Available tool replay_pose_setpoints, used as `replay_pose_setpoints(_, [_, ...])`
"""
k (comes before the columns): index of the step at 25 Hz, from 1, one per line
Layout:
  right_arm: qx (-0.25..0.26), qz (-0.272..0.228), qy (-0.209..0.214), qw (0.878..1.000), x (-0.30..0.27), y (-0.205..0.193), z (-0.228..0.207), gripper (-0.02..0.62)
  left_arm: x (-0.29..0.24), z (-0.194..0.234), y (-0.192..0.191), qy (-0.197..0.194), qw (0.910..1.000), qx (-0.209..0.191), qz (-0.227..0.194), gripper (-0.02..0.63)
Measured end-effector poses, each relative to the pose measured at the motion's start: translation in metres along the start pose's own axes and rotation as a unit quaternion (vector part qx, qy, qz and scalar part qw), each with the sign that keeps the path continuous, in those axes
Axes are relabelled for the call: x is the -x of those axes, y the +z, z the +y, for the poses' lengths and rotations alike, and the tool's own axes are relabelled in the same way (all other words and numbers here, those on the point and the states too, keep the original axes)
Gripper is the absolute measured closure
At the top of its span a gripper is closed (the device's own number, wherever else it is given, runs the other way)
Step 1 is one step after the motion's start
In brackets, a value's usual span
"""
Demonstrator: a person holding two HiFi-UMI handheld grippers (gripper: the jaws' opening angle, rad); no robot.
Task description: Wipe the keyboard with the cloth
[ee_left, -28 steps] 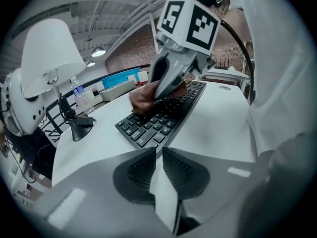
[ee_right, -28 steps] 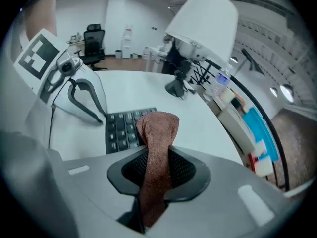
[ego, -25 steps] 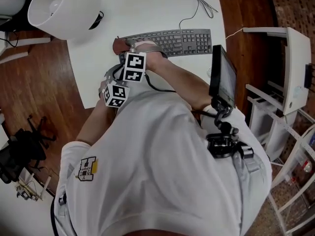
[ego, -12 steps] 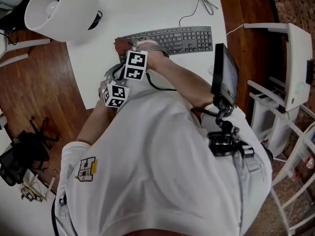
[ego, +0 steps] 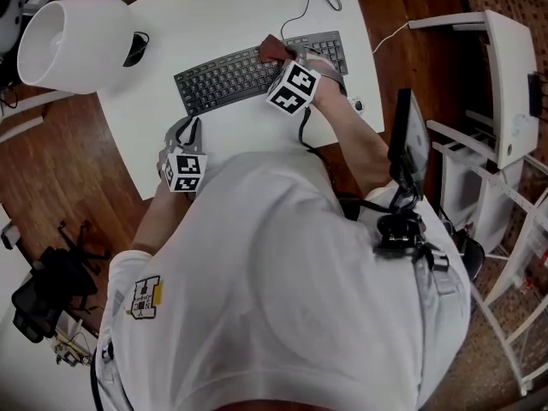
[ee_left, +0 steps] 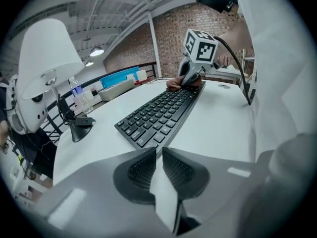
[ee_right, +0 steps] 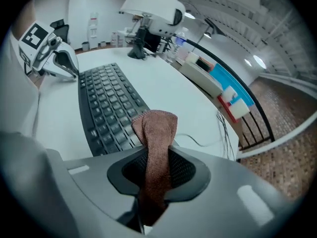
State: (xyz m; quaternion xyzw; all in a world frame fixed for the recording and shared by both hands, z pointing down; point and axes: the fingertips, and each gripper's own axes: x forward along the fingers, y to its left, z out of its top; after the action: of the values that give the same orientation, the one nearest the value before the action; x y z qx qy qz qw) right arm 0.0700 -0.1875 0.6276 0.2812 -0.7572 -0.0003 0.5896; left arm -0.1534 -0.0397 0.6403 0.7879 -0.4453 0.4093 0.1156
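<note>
Keyboard (ego: 224, 78) partly hidden behind right gripper (ego: 285, 56) w/ cloth (ego: 272, 50).

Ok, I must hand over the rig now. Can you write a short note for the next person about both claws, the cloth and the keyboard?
Right claw: shut on the brown cloth, which it holds over the right part of the keyboard.
Left claw: shut and empty, over the table near the keyboard's left end.
Done: the cloth has swept from the keyboard's left end toward the right.
Left: finish the right end, and probably make more passes. Whether the keys are clean I cannot tell.
</note>
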Motion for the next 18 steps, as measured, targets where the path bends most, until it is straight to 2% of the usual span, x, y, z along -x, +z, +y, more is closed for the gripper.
replay_pose_setpoints(5, [-0.076,0.054,-0.059,0.994,0.009,-0.084,-0.066,0.509,0.001,0.000,0.002,0.010,0.9999,0.001,0.008,0.571])
replay_pose_setpoints(8, [-0.110,0.082,-0.075,0.988,0.014,-0.124,-0.087,0.509,0.001,-0.001,0.002,0.012,0.9999,-0.001,0.011,0.570])
replay_pose_setpoints(10, [-0.119,0.091,-0.081,0.985,0.016,-0.137,-0.093,0.509,0.000,-0.001,0.002,0.013,0.9998,-0.003,0.012,0.570])
replay_pose_setpoints(12, [-0.117,0.091,-0.085,0.985,0.017,-0.135,-0.093,0.509,0.000,-0.002,0.002,0.014,0.9998,-0.002,0.012,0.570])
replay_pose_setpoints(14, [-0.105,0.077,-0.083,0.988,0.020,-0.116,-0.087,0.509,0.000,-0.003,0.002,0.014,0.9998,0.000,0.011,0.570])
replay_pose_setpoints(16, [-0.080,0.048,-0.071,0.993,0.025,-0.079,-0.069,0.509,0.000,-0.003,0.002,0.015,0.9999,0.002,0.008,0.570])
replay_pose_setpoints(18, [-0.039,0.007,-0.040,0.998,0.028,-0.025,-0.035,0.509,0.000,-0.004,0.002,0.016,0.9999,0.003,0.004,0.570])
